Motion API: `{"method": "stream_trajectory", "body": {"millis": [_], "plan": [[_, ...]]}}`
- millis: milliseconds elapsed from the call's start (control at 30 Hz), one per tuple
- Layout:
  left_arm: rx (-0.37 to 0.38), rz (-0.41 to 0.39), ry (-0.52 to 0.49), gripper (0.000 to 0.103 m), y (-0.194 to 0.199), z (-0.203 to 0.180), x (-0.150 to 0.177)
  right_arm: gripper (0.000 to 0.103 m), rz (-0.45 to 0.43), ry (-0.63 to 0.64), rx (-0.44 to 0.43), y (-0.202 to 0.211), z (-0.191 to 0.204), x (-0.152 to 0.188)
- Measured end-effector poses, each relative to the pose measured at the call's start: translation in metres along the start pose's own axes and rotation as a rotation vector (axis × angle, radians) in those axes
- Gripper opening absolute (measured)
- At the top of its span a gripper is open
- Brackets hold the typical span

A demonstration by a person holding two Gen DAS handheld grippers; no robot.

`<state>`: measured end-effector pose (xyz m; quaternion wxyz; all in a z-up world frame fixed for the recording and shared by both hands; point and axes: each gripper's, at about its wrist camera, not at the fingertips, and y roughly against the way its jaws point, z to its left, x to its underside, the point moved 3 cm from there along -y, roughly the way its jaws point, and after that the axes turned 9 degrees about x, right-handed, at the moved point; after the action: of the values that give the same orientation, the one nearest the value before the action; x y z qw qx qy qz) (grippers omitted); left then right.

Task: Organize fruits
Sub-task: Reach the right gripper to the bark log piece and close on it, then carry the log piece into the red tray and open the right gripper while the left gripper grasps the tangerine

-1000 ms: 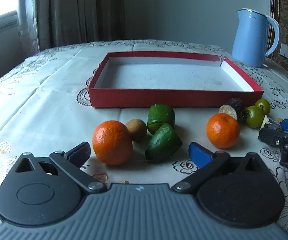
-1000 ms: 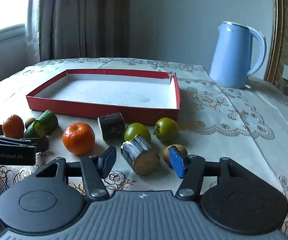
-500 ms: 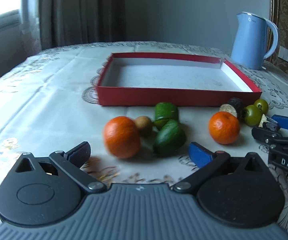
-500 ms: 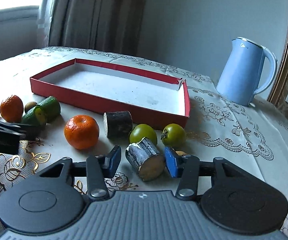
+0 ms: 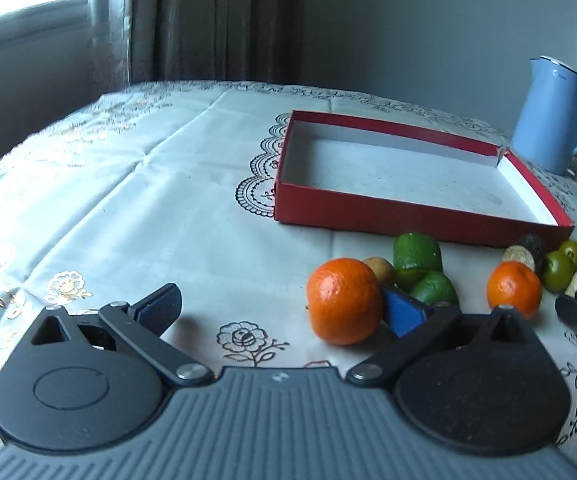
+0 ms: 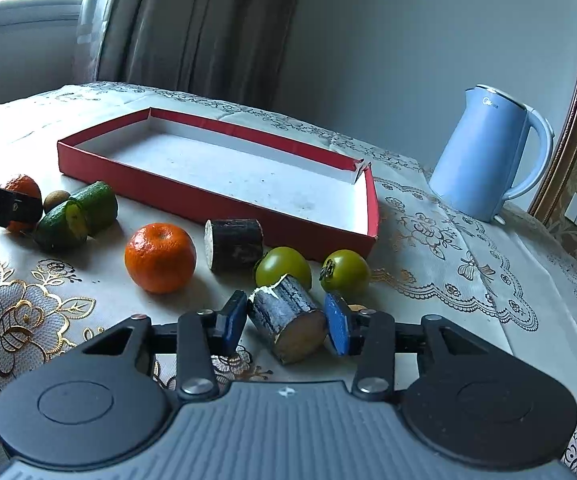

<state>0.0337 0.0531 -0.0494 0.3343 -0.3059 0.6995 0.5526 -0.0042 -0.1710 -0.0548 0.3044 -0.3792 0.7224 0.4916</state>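
Log piece (image 6: 288, 318) — between right tool (image 6: 286, 324) pads

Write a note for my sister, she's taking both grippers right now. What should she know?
Left gripper: open wide, holding nothing; its right pad sits beside the nearest round orange mandarin.
Right gripper: open, jaws either side of the dark-barked cut stem chunk, which is not clamped yet.
Shallow red cardboard box with white inside: holds nothing.
All fruit sits on the lace tablecloth in front of the box.
Done: nothing placed. Left: move every piece into the box.
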Motion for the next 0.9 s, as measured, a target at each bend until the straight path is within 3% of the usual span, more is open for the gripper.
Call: {"method": "stream_trajectory", "body": {"millis": [267, 367, 467, 533, 667, 767, 900], "plan": [[-0.025, 0.005, -0.062, 0.103, -0.001, -0.008, 0.006, 0.042, 0.008, -0.024, -0.001, 0.0, -0.002, -0.001], [0.004, -0.013, -0.073, 0.089, 0.0, -0.012, 0.008, 0.042, 0.009, -0.027, 0.001, 0.0, -0.002, -0.001], [0.0, -0.002, -0.102, 0.086, -0.004, -0.016, 0.009, 0.042, 0.006, -0.026, 0.003, 0.001, -0.002, -0.001], [0.005, -0.009, -0.101, 0.079, -0.003, -0.017, 0.009, 0.042, 0.005, -0.032, 0.003, 0.001, -0.002, 0.0], [0.06, -0.022, -0.116, 0.038, -0.001, -0.022, 0.009, 0.042, 0.003, -0.043, 0.002, 0.001, -0.003, 0.0], [0.04, -0.038, -0.155, 0.037, -0.002, -0.029, 0.011, 0.042, 0.001, -0.046, 0.002, 0.001, -0.003, 0.001], [0.054, -0.043, -0.135, 0.037, -0.001, -0.026, 0.011, 0.042, -0.005, -0.059, -0.004, 0.003, -0.004, 0.001]]}}
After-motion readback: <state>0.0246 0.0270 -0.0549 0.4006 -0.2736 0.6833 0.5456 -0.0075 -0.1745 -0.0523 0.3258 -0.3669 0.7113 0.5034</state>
